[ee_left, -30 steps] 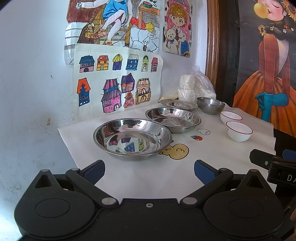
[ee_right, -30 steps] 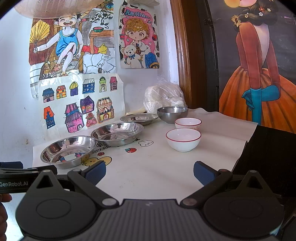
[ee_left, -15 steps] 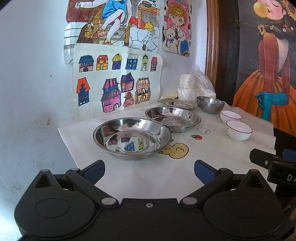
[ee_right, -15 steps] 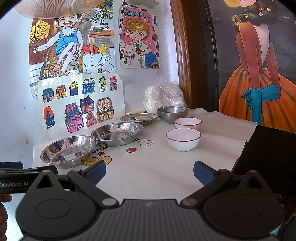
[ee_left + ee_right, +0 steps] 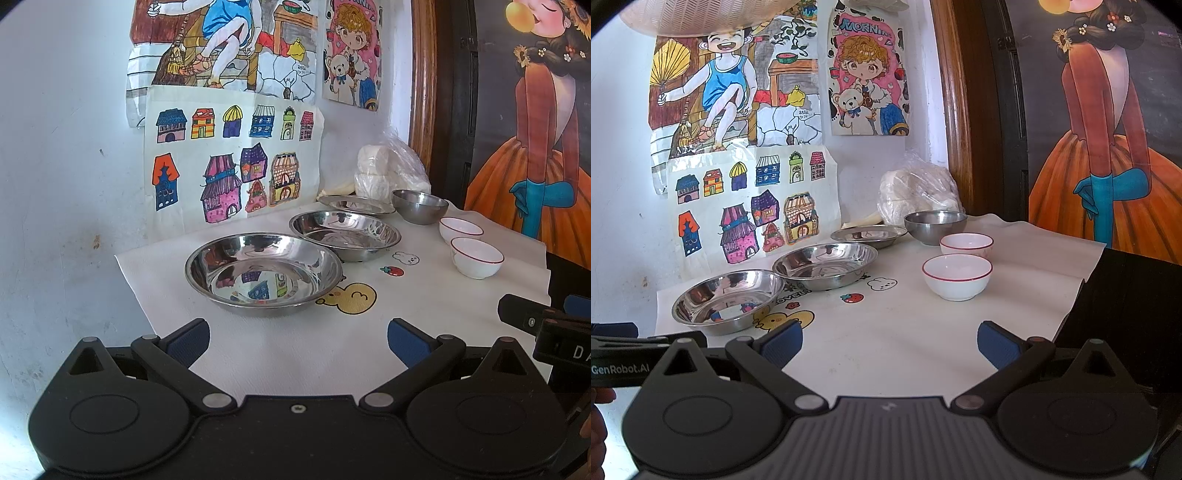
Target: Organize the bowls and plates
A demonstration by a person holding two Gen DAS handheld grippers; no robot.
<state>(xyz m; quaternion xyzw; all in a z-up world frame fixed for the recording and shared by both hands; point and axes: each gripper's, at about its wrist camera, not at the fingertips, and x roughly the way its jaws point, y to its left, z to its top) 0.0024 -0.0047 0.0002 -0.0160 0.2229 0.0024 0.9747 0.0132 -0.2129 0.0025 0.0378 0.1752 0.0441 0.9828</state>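
Three shiny round steel plates [image 5: 263, 273], two glossy white bowls [image 5: 956, 276] (red-rimmed), both claws [image 5: 298, 343] [image 5: 889, 344] spread apart, empty

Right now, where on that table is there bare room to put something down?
The widest bare patch is the near cloth between the nearest steel dish, the nearest white bowl and the grippers. The back is crowded: small dish, steel bowl and plastic bag sit close together.

White letters reading "GenRobot.AI" stand on the left gripper [image 5: 618, 368], seen at the left edge of the right wrist view. The girl-and-teddy drawing [image 5: 866, 74] is headed "MORNIN", cut off. The cloth [image 5: 886, 332] shows "OVELY" partly hidden beside a steel plate [image 5: 825, 264].
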